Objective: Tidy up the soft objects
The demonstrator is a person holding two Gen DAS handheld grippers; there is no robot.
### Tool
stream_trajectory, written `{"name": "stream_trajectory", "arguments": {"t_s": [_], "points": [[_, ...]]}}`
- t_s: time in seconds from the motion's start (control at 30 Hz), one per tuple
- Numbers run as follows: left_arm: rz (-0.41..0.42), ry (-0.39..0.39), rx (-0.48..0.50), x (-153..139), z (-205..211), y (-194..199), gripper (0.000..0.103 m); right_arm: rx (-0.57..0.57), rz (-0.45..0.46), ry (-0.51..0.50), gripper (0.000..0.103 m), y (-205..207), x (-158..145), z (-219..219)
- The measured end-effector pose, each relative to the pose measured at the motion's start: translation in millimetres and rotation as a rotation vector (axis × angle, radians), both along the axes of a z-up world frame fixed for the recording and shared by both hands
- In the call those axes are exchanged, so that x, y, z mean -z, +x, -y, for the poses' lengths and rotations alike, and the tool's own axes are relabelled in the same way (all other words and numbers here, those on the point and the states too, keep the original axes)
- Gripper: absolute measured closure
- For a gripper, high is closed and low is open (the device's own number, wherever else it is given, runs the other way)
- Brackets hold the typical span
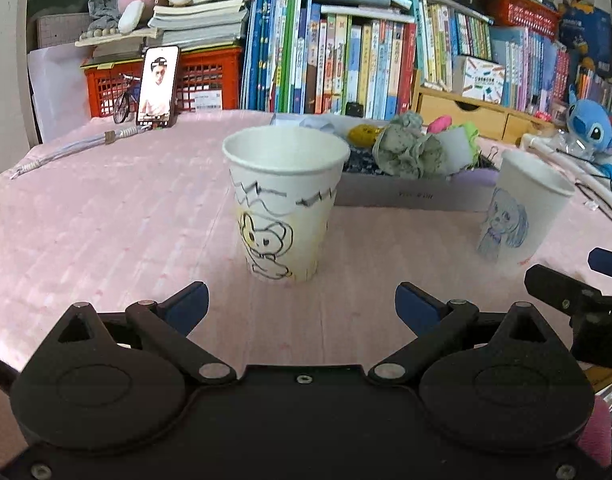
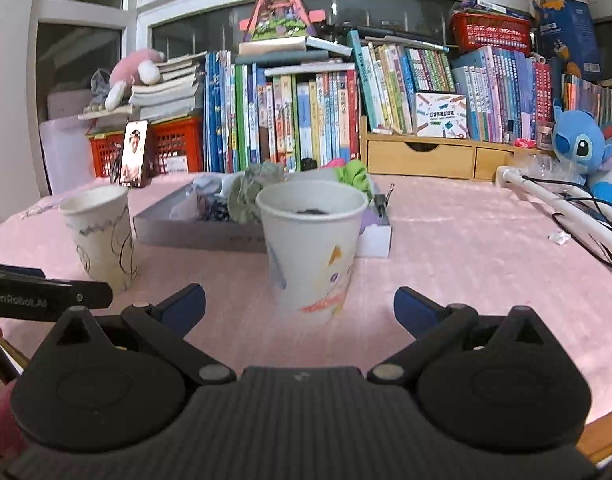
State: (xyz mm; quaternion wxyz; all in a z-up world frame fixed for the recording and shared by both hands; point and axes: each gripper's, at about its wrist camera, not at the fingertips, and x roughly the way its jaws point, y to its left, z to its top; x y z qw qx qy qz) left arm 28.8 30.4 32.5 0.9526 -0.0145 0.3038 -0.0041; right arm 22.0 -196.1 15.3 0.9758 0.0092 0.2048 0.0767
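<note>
With the jaws of both the left gripper (image 1: 301,304) and the right gripper (image 2: 299,306) spread wide and empty, the scrunchies (image 2: 253,194) heaped in the shallow tray (image 2: 193,234) toward the surface's far edge look light, squashy, best pinched across a fabric fold.

Left tool (image 1: 301,304): matte black body, two round housings, angled link arms with silver pivot pins, blue finger pads (image 1: 189,306) at 10 and 2 o'clock, small screws along the base. Right tool (image 2: 299,306): same black build, ribbed centre plate, blue pads (image 2: 187,308). The left tool's side, seen from the right camera, reads "GenRobot.AI" in white.
</note>
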Motion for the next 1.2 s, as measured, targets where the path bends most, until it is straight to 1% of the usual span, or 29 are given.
{"name": "stream_trajectory", "arguments": {"t_s": [0.3, 0.4, 0.63, 0.7, 0.77, 1.2], "points": [[-0.045, 0.049, -0.014, 16.2, 9.2, 8.9, 0.003, -0.01, -0.031, -0.047, 0.0, 5.8, 13.2, -10.7], [-0.035, 0.06, -0.018, 19.3, 10.2, 9.5, 0.003, -0.01, -0.05, -0.058, 0.0, 9.5, 16.9, -11.8], [-0.017, 0.061, -0.013, 23.4, 8.8, 10.7, 0.0, -0.011, -0.09, -0.081, 0.0, 14.5, 27.8, -16.0], [-0.011, 0.06, -0.006, 24.0, 8.3, 10.9, 0.0, -0.008, -0.102, -0.072, 0.0, 15.3, 30.7, -15.0], [-0.007, 0.061, 0.0, 24.3, 7.8, 10.7, 0.0, -0.004, -0.108, -0.055, 0.0, 16.6, 31.2, -12.8], [-0.013, 0.055, 0.011, 23.9, 6.0, 11.7, 0.0, -0.004, -0.137, -0.06, 0.0, 24.1, 29.7, -15.3]]}}
